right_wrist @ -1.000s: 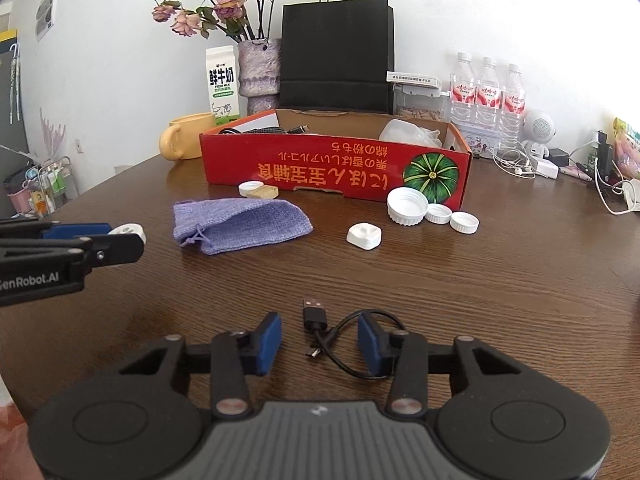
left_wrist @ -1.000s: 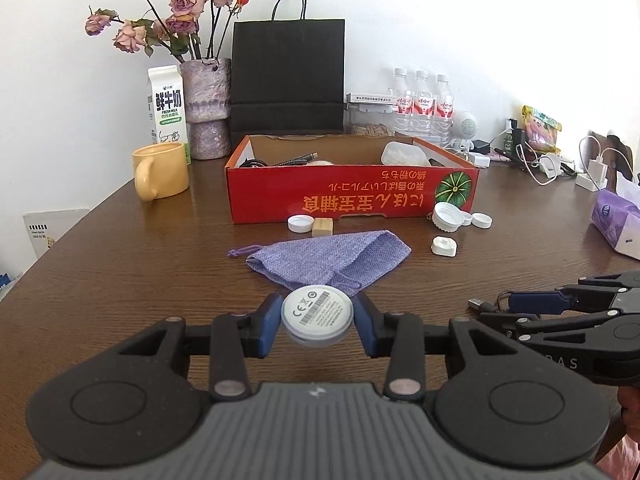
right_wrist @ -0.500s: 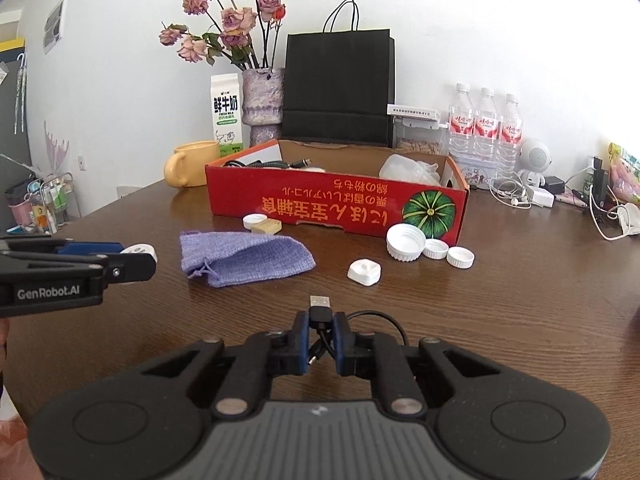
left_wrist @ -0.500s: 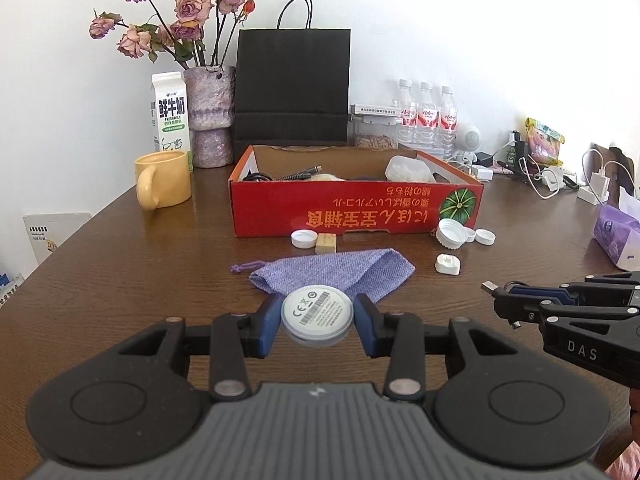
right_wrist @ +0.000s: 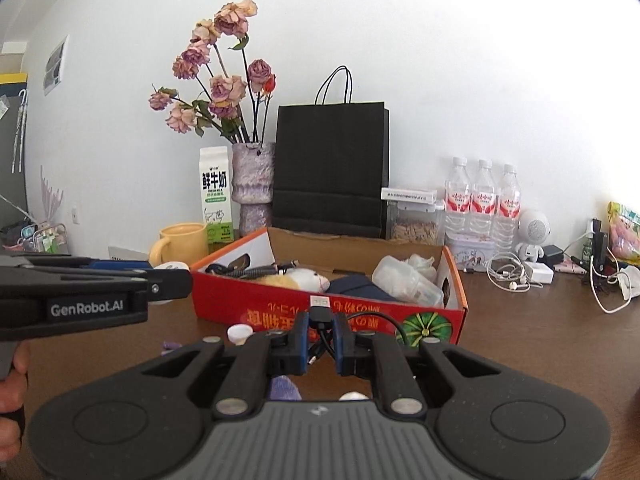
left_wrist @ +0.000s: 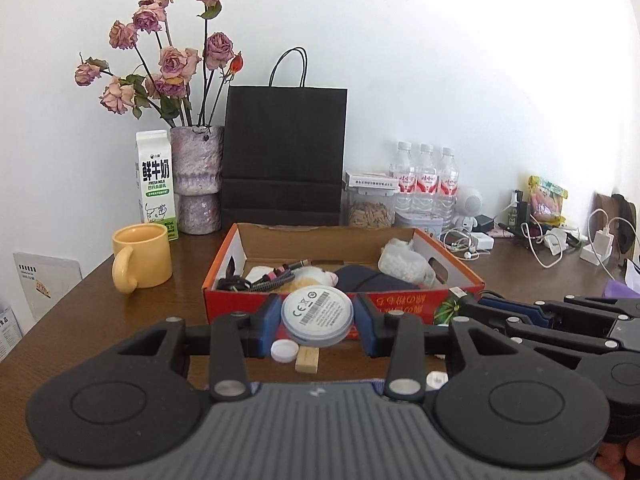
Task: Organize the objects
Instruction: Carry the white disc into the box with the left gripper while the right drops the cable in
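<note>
My left gripper (left_wrist: 317,320) is shut on a round white disc (left_wrist: 317,315) with a barcode label, held in the air just before the red cardboard box (left_wrist: 456,302). My right gripper (right_wrist: 320,332) is shut on a black USB cable (right_wrist: 320,312), plug upward and the rest of the cord looping down behind the fingers, also in front of the box (right_wrist: 256,308). The box holds cables, a plush toy, a dark pouch and a clear plastic bag. Each gripper shows at the edge of the other's view, the left (right_wrist: 172,280) and the right (left_wrist: 476,304).
A white cap (left_wrist: 284,350) and a small wooden block (left_wrist: 307,360) lie before the box. Behind it stand a yellow mug (left_wrist: 142,256), milk carton (left_wrist: 156,184), vase of dried roses (left_wrist: 198,178), black paper bag (left_wrist: 284,152) and water bottles (left_wrist: 426,180). Chargers and cords clutter the right (left_wrist: 560,240).
Both grippers rose and came toward the box. The right one shut on the USB cable and lifted it off the table. The left kept hold of the white disc.
</note>
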Demonstrator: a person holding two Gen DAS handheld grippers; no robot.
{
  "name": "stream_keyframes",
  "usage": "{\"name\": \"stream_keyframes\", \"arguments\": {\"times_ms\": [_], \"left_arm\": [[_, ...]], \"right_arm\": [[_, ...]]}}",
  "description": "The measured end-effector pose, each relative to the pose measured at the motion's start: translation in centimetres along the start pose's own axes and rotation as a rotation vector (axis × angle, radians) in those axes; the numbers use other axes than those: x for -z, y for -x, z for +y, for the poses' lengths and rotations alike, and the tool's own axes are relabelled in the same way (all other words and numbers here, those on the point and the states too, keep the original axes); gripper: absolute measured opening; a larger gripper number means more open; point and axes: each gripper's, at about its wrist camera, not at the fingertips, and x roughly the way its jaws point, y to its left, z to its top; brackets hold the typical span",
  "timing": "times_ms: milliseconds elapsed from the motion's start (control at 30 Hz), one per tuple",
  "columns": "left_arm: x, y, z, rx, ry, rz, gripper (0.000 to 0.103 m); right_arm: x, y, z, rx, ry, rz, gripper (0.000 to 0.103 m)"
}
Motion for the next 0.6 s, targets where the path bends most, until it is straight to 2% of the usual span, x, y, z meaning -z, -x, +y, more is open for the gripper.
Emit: {"name": "stream_keyframes", "arguments": {"times_ms": [200, 500, 600], "left_arm": [[-2.1, -2.5, -0.3, -0.016, 0.005, -0.024, 0.041], [-4.1, -7.0, 0.0, -0.044, 0.023, -0.034, 0.041], [-4.4, -9.1, 0.2, -0.074, 0.053, -0.034, 0.041]], "right_arm": [[-2.5, -2.8, -0.3, 0.011, -0.003, -0.047, 0.011], [-4.3, -8.2, -0.5, 0.004, 0.015, -0.062, 0.011], [-4.8, -10.7, -0.8, 0.01, -0.015, -0.068, 0.011]]}}
